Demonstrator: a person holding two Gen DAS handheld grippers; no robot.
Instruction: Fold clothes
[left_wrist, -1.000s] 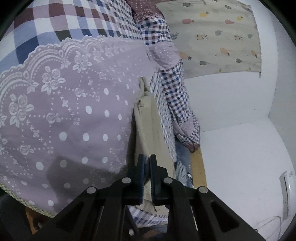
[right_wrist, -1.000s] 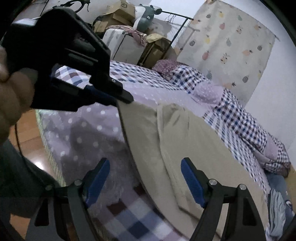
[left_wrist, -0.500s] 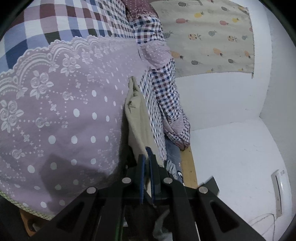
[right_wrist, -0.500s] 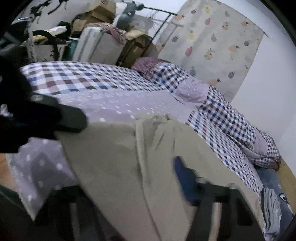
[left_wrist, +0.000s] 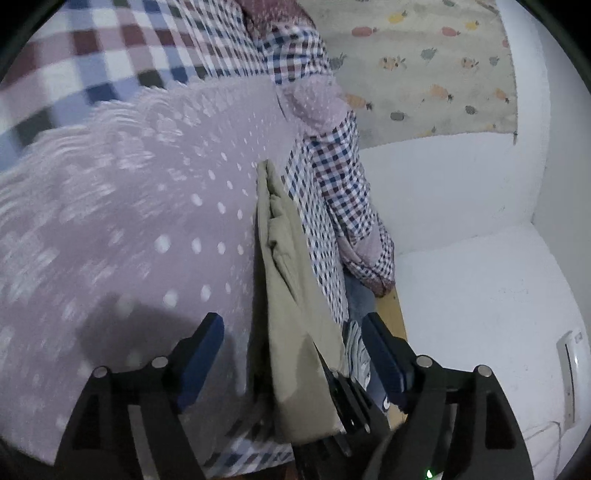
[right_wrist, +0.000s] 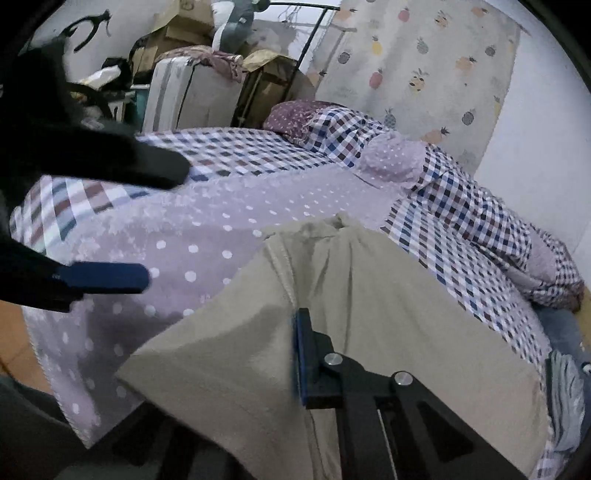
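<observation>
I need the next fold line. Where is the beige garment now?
The beige garment lies on the lilac dotted blanket, beside the checked quilt; its near edge drapes over the right gripper.

A home bedroom: a bed (right_wrist: 236, 155) with checked sheets and a dotted lilac blanket (right_wrist: 258, 206), a pineapple-print curtain (right_wrist: 424, 66) upper right, boxes (right_wrist: 184, 26) stacked upper left.
</observation>
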